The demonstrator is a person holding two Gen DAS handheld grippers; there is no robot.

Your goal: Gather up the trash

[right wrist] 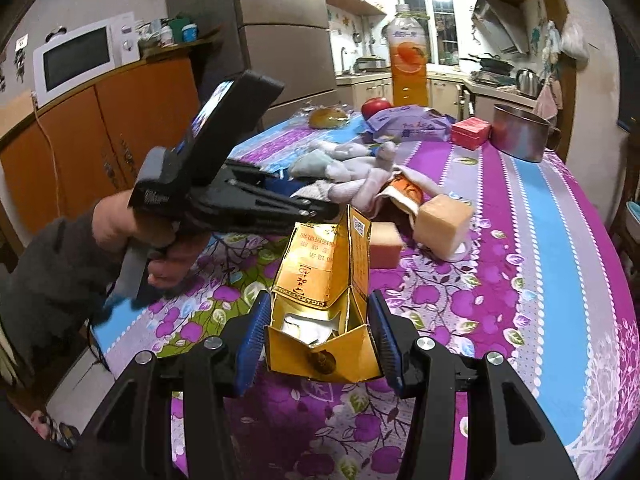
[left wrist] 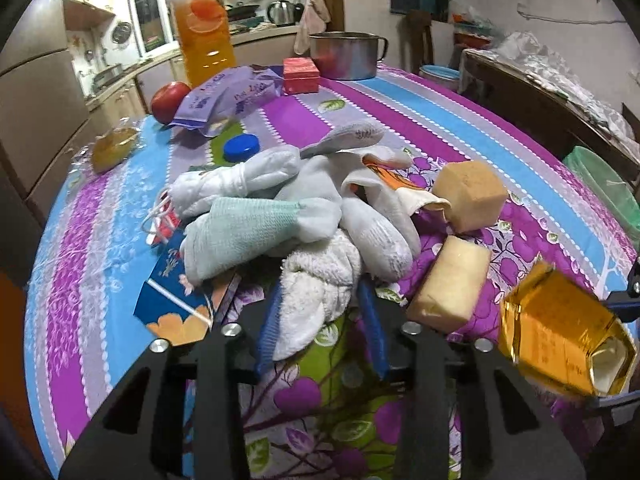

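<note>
My right gripper (right wrist: 318,332) is shut on an empty gold cigarette box (right wrist: 324,300) and holds it above the table; the box also shows in the left wrist view (left wrist: 560,328) at the right. My left gripper (left wrist: 320,320) has its blue pads on both sides of a white towel (left wrist: 316,296) at the near end of a pile of socks and cloths (left wrist: 280,208); the left gripper shows from the side in the right wrist view (right wrist: 316,210). A blue bottle cap (left wrist: 241,147) and a purple wrapper (left wrist: 228,98) lie beyond the pile.
Two tan sponge blocks (left wrist: 470,196) (left wrist: 448,284) lie right of the pile. A blue carton (left wrist: 172,292), tomato (left wrist: 170,102), juice bottle (left wrist: 204,28), red box (left wrist: 301,75) and steel pot (left wrist: 348,55) stand on the flowered tablecloth (left wrist: 440,120). A green bin (left wrist: 604,188) is off the right edge.
</note>
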